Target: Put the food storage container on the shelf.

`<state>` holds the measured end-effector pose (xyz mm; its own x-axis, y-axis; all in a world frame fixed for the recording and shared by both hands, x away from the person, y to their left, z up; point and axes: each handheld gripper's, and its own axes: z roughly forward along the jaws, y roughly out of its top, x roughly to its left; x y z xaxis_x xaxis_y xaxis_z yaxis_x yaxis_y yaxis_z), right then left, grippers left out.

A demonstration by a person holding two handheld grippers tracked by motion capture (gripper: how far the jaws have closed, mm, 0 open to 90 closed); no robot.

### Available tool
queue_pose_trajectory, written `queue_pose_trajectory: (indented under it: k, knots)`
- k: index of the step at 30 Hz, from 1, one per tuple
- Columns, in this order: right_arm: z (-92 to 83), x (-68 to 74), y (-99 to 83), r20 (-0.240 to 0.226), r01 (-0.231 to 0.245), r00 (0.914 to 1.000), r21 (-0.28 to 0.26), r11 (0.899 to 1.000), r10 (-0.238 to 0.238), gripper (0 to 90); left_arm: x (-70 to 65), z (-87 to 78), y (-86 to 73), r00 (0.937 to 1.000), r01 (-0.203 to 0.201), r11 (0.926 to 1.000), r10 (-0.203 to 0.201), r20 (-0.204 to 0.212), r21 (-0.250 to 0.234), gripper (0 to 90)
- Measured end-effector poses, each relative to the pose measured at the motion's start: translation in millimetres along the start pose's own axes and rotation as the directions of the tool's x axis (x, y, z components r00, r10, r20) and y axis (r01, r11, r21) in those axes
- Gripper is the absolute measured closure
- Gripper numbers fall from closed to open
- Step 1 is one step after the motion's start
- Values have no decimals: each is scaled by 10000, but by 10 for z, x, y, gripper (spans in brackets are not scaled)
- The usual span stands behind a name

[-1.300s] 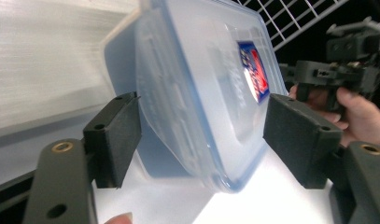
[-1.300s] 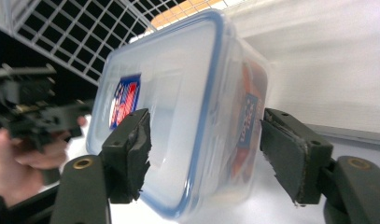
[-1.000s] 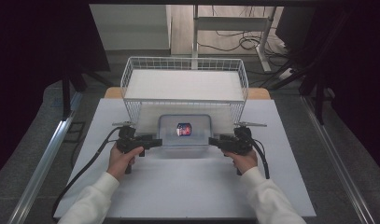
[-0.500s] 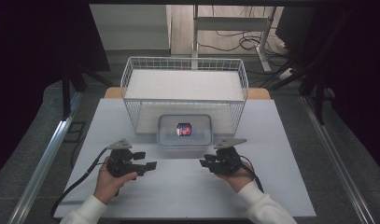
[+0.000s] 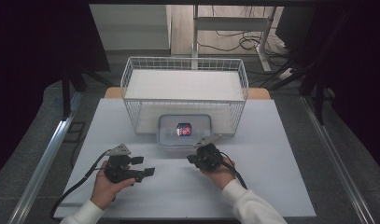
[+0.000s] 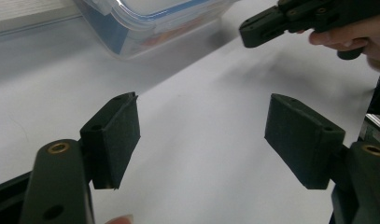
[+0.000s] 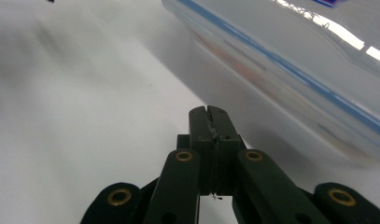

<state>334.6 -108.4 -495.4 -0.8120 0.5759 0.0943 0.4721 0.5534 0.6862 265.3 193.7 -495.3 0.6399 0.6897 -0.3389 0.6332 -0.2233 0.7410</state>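
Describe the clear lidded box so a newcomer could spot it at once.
Start at the white wire basket at the back of the white table. Directly against its front wall sits the clear box, flat and rectangular with rounded corners and a blue-edged lid. A small red and blue item shows through it.

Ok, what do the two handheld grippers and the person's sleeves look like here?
Both the left gripper and the right gripper are matte black, with flat rectangular pads, brass-coloured pivot pins, a grey three-cornered top plate and a trailing black cable. The sleeves are white.
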Motion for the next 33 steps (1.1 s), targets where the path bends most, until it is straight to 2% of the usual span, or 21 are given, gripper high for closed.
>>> queue_pose_trajectory:
  k: [5, 8, 11, 14, 16, 19, 27, 33]
  knots:
    - [124, 10, 93, 219, 32, 9998, -29, 10000, -31, 888, -1, -1, 1, 10000, 17, 10000, -17, 16, -18, 260]
    - [207, -15, 125, 541, 179, 9984, -41, 9998, -177, 888, -2, -2, -3, 10000, -51, 10000, 51, 23, 28, 260]
    - [269, -62, 137, 695, 36, 9976, -56, 10000, -32, 888, -3, -6, -5, 10000, -95, 9999, 95, 5, 42, 259]
    - [315, -98, 146, 542, -218, 9983, -123, 9997, 225, 889, 3, -11, -5, 10000, -85, 10000, 85, 8, 40, 260]
    - [342, -92, 153, 651, -254, 9975, -89, 9996, 259, 889, 7, -16, -3, 10000, -87, 10000, 87, -6, 18, 259]
    - [341, -90, 177, 564, -427, 9974, -246, 9988, 440, 889, 9, -21, -3, 10000, -81, 10000, 81, 3, -8, 259]
    - [267, -102, 263, 804, -521, 9951, -765, 9957, 582, 890, 3, -22, -4, 9999, -98, 9999, 98, 39, -24, 260]
    - [272, -225, 310, 1048, -915, 9893, -970, 9911, 1016, 890, 8, -22, -2, 9999, -98, 10000, 98, 28, -19, 259]
